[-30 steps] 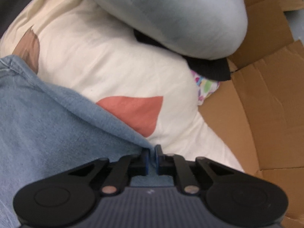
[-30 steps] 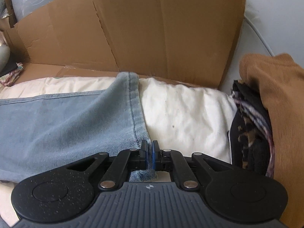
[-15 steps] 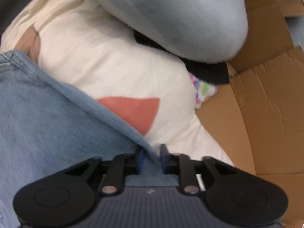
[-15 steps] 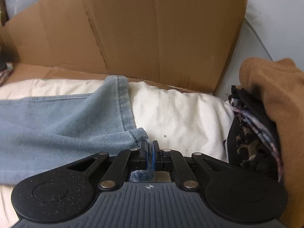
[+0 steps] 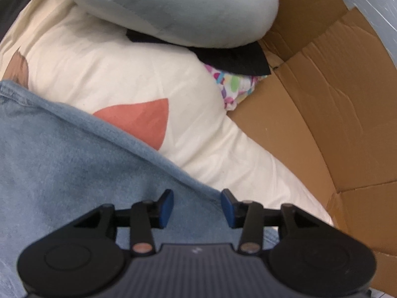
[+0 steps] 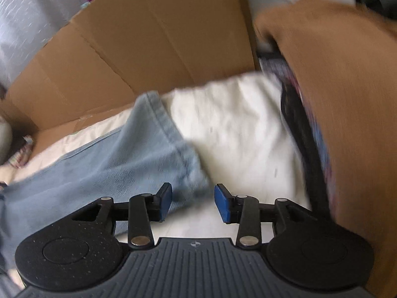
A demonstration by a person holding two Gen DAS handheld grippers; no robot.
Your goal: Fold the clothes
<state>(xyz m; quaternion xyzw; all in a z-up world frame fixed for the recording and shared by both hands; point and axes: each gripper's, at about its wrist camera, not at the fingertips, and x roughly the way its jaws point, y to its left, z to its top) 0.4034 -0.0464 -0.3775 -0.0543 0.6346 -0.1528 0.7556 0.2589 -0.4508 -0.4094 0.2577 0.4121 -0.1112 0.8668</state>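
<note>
Light blue jeans [image 5: 62, 164] lie on a cream cloth [image 5: 124, 74] with red-orange and brown patches. My left gripper [image 5: 197, 207] is open, its blue pads spread above the jeans' edge, which runs between them. In the right wrist view the hem end of the jeans [image 6: 158, 149] lies on the cream cloth [image 6: 235, 124]. My right gripper [image 6: 193, 202] is open just over the hem corner, which sits by the left pad. The right wrist view is blurred by motion.
A pale blue-grey padded bundle [image 5: 173, 7] rests over a black garment [image 5: 235, 59] and a multicoloured patterned cloth [image 5: 233, 84]. Cardboard walls [image 5: 335, 104] [image 6: 148, 44] ring the cloth. A brown garment [image 6: 347, 87] over dark patterned clothes [image 6: 305, 134] is piled at the right.
Both grippers were shut on the jeans; both have let go and now stand open. The right wrist view has swung and tilted, and the hem has dropped onto the cloth.
</note>
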